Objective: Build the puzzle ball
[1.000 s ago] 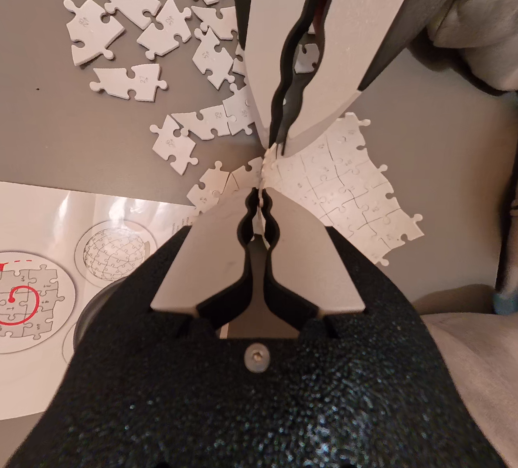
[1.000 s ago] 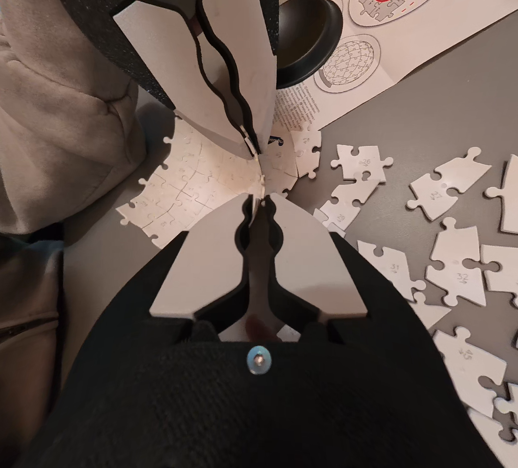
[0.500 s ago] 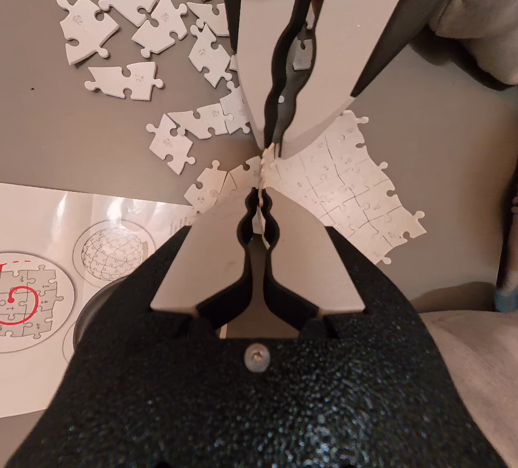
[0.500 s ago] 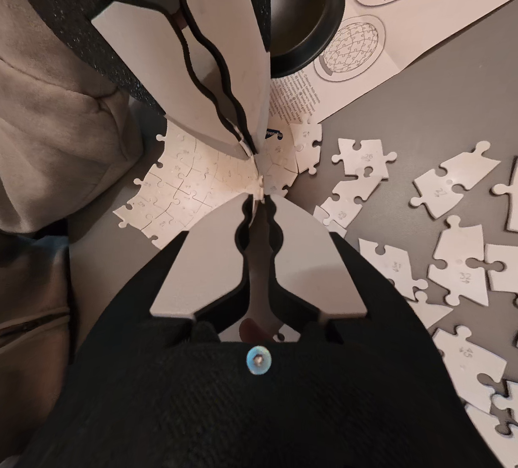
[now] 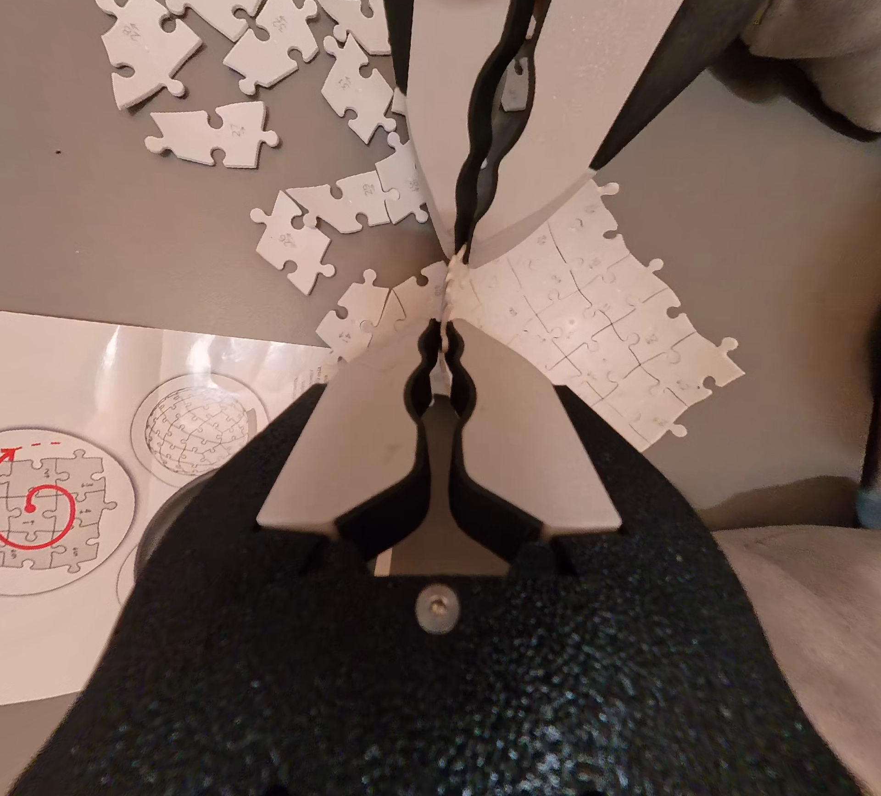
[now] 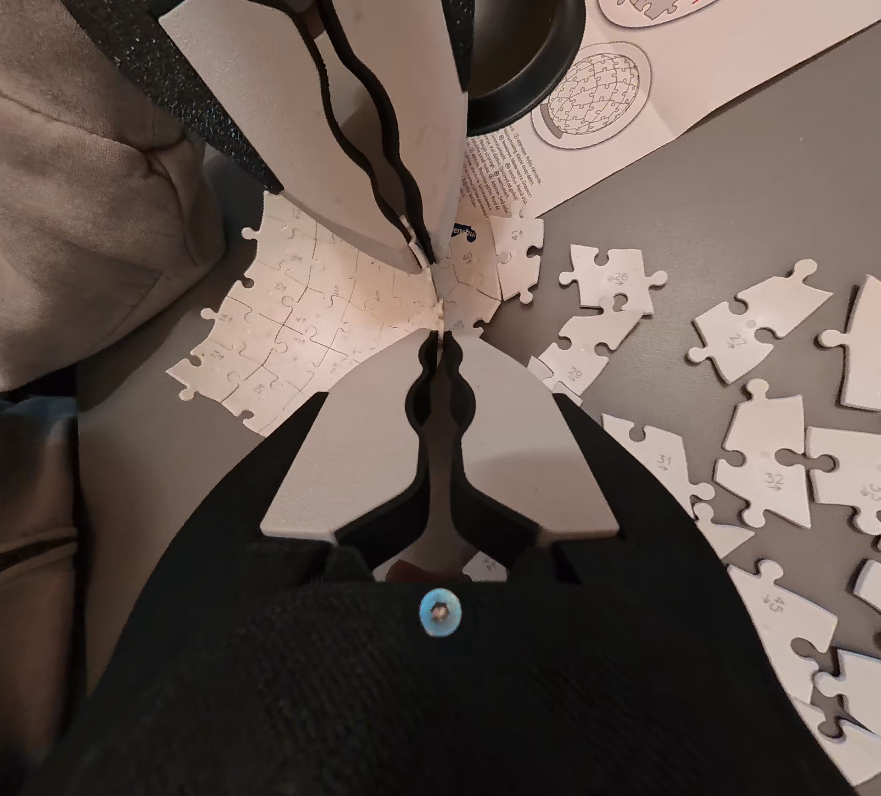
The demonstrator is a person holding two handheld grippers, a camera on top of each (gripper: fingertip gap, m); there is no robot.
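A curved, partly built section of white puzzle pieces [image 5: 596, 320] hangs above the grey table. It also shows in the right wrist view [image 6: 310, 320]. My left gripper [image 5: 443, 334] is shut on the section's near edge at a fold between its large part and a small flap [image 5: 372, 315]. My right gripper [image 6: 439, 334] is shut on the same fold from the opposite side. Each gripper shows in the other's view, coming from the top: the right one [image 5: 462, 248] and the left one [image 6: 424, 253]. The tips nearly meet.
Several loose white numbered pieces lie on the table [image 5: 143, 43] [image 6: 615, 282]. A white instruction sheet [image 5: 71, 391] [image 6: 715, 57] lies under a black round stand [image 6: 524, 43]. A person's grey sleeve [image 5: 810, 10] [image 6: 71, 153] is close beside the section. The tips of both grippers are at nearly the same place.
Both grippers stay shut on the section. The views have shifted slightly against the table, and the held section has tilted a little.
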